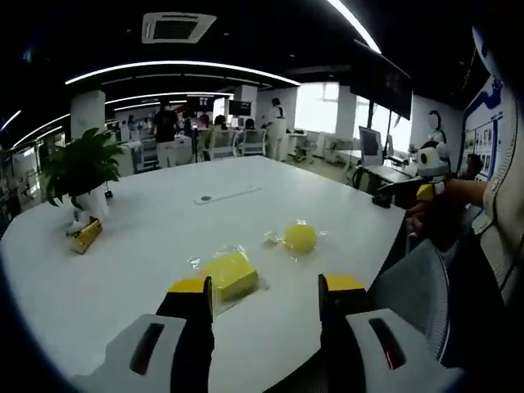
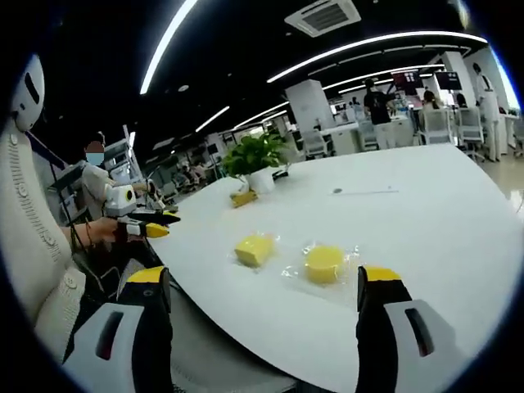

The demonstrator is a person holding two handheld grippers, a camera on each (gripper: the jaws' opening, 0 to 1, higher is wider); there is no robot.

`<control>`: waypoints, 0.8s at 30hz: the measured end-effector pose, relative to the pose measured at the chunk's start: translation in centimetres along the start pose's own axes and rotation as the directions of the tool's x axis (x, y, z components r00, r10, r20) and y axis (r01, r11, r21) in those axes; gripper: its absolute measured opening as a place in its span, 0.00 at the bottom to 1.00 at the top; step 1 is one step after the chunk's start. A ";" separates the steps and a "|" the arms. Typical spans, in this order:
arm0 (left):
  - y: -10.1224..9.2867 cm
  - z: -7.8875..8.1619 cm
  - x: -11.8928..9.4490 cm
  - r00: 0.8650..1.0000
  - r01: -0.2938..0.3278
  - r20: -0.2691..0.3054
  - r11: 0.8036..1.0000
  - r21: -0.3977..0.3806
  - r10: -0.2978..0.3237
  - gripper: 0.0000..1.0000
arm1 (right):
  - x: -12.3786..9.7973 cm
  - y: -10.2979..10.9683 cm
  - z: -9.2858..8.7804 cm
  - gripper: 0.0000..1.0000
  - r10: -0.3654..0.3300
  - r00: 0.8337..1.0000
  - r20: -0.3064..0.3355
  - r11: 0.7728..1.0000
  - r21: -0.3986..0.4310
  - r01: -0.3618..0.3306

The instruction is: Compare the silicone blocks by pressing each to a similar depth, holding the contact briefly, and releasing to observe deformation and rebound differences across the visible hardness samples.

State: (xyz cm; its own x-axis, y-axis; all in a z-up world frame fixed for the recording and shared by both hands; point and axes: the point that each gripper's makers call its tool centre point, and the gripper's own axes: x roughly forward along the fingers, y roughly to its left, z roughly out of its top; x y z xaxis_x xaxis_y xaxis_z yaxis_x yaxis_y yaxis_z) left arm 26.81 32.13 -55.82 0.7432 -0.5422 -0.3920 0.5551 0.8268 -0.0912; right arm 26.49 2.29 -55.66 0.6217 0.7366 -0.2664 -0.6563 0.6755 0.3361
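Left gripper (image 1: 264, 299) released, nothing held; square block (image 1: 230, 274) just beyond its left jaw. Right gripper (image 2: 264, 295) also released, round block (image 2: 324, 264) ahead, centre-right.

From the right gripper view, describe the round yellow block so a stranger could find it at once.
Start at the big white table. Near its front edge lie two yellow blocks in clear wrappers. Take the round block, a flat disc, on the right of the square block in this view.
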 end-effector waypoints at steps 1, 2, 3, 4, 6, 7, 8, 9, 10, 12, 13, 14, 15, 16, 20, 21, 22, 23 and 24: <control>-0.1 0.0 -0.1 1.000 -0.005 0.000 1.000 -0.002 0.005 0.50 | 0.0 -0.1 0.0 0.88 0.000 1.000 0.004 1.000 0.004 0.000; 0.0 0.1 -0.1 1.000 -0.008 0.000 1.000 -0.004 0.008 0.50 | 0.0 -0.1 -0.1 0.88 0.001 1.000 0.005 1.000 0.007 -0.001; -0.1 0.1 -0.1 1.000 -0.011 0.002 1.000 -0.005 0.011 0.50 | 0.0 -0.1 -0.2 0.88 0.002 1.000 0.005 1.000 0.009 -0.002; -0.1 0.1 -0.1 1.000 -0.011 0.001 1.000 -0.007 0.011 0.50 | 0.0 -0.1 -0.3 0.88 0.004 1.000 0.003 1.000 0.010 -0.004; -0.3 0.1 0.0 1.000 -0.013 0.000 1.000 -0.013 0.013 0.49 | 0.0 -0.2 -0.4 0.88 0.007 1.000 0.000 1.000 0.011 -0.007; -0.4 0.0 0.0 1.000 -0.013 -0.001 1.000 -0.011 0.013 0.49 | 0.0 -0.2 -0.4 0.88 0.008 1.000 0.002 1.000 0.010 -0.008; -0.4 0.0 0.1 1.000 -0.012 -0.003 1.000 -0.007 0.012 0.49 | 0.0 -0.3 -0.3 0.88 0.007 1.000 0.008 1.000 0.008 -0.007; -0.5 -0.1 0.1 1.000 -0.013 -0.007 1.000 -0.007 0.012 0.49 | -0.1 -0.4 -0.2 0.88 0.008 1.000 0.010 1.000 0.010 -0.008; -0.5 -0.1 0.1 1.000 -0.013 -0.010 1.000 -0.010 0.013 0.50 | -0.1 -0.5 -0.2 0.88 0.008 1.000 0.012 1.000 0.011 -0.008; -0.6 -0.1 0.2 1.000 -0.012 -0.016 1.000 -0.013 0.012 0.51 | -0.2 -0.8 -0.2 0.88 0.006 1.000 0.008 1.000 0.011 -0.006; -0.7 -0.1 0.3 1.000 -0.011 -0.019 1.000 -0.014 0.011 0.51 | -0.3 -0.9 -0.2 0.88 0.005 1.000 0.008 1.000 0.010 -0.005; -0.7 -0.2 0.4 1.000 -0.010 -0.023 1.000 -0.016 0.009 0.52 | -0.4 -1.0 -0.2 0.88 0.004 1.000 0.010 1.000 0.009 -0.004; -0.9 -0.2 0.6 1.000 -0.005 -0.030 1.000 -0.020 0.004 0.52 | -0.5 -1.1 -0.1 0.87 0.002 1.000 0.015 1.000 0.006 -0.002; -0.9 -0.2 0.7 0.999 -0.003 -0.037 1.000 -0.027 0.002 0.53 | -0.6 -1.2 0.1 0.87 0.001 1.000 0.026 1.000 0.001 -0.001; -1.4 0.1 1.6 0.999 0.009 -0.037 0.999 -0.042 -0.010 0.55 | -0.8 -1.2 1.0 0.87 0.013 0.997 0.079 0.999 -0.051 -0.009; -1.5 0.3 2.0 0.999 0.017 -0.034 0.998 -0.060 -0.019 0.55 | -0.9 -1.0 1.3 0.87 0.025 0.995 0.092 0.998 -0.067 -0.019; -1.7 0.4 2.3 0.999 0.024 -0.037 0.997 -0.070 -0.027 0.56 | -0.9 -0.9 1.5 0.88 0.033 0.994 0.101 0.997 -0.078 -0.025; -1.8 0.4 2.6 0.999 0.028 -0.043 0.997 -0.076 -0.031 0.56 | -0.9 -0.7 1.7 0.89 0.046 0.993 0.110 0.995 -0.092 -0.036; -1.9 0.2 3.1 0.997 0.029 -0.064 0.996 -0.089 -0.035 0.56 | -1.0 -0.7 2.0 0.90 0.050 0.992 0.119 0.994 -0.106 -0.038</control>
State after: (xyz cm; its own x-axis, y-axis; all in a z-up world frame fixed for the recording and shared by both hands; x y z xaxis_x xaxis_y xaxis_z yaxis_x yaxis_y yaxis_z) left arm 28.09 28.83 -56.62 0.6979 -0.5600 -0.4465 0.5409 0.8207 -0.1839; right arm 27.16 1.07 -53.86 0.6345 0.7602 -0.1398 -0.7207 0.6472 0.2486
